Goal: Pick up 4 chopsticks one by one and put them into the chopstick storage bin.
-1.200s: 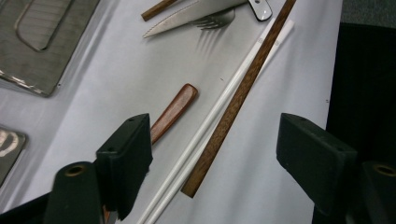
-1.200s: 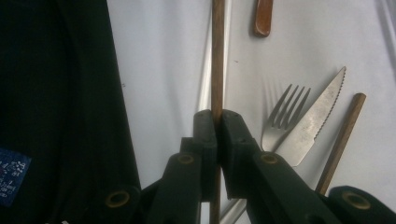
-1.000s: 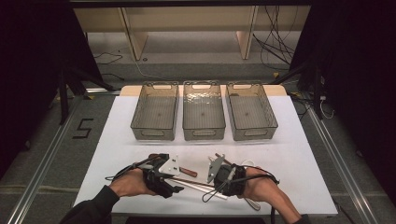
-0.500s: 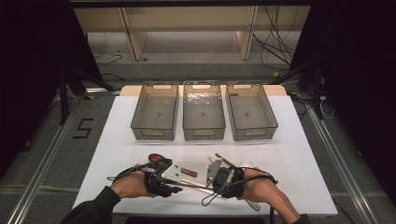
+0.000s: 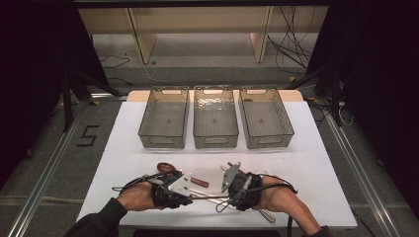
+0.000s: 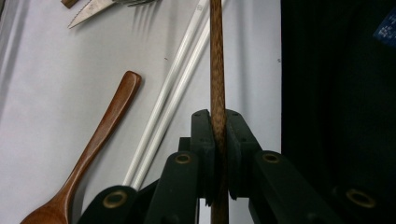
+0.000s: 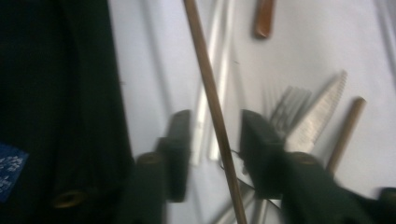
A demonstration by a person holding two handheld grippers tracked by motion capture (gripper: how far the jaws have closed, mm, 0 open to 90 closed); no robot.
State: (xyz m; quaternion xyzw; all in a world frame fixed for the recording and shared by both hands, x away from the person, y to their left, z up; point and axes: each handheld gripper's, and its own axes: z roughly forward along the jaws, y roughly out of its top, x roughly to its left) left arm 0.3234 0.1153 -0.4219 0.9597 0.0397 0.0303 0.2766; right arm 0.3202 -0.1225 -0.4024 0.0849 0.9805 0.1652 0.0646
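The step in hand looks like a handover of one brown wooden chopstick point(image 6: 217, 84) from the right tool point(image 7: 215, 126) to the left tool point(image 6: 217, 135), low over the near edge of the counter point(image 5: 316, 173). The left tool's jaws have just been closing and now pinch the chopstick between their pads, the stick running straight up through them. The right tool's jaws have just been opening and stand spread on either side of the same stick, pads off it.

To do this well, I would keep the left pinch firm and square to the stick before the right tool draws back, and pull the right one straight away along its own line so a jaw does not knock the stick askew.

The white chopsticks point(image 6: 168, 93), wooden spoon point(image 6: 100, 135), fork point(image 7: 285, 109) and knife point(image 7: 317, 114) lie just below, so lift clear before swinging toward the three bins point(image 5: 216, 140) at the far edge.
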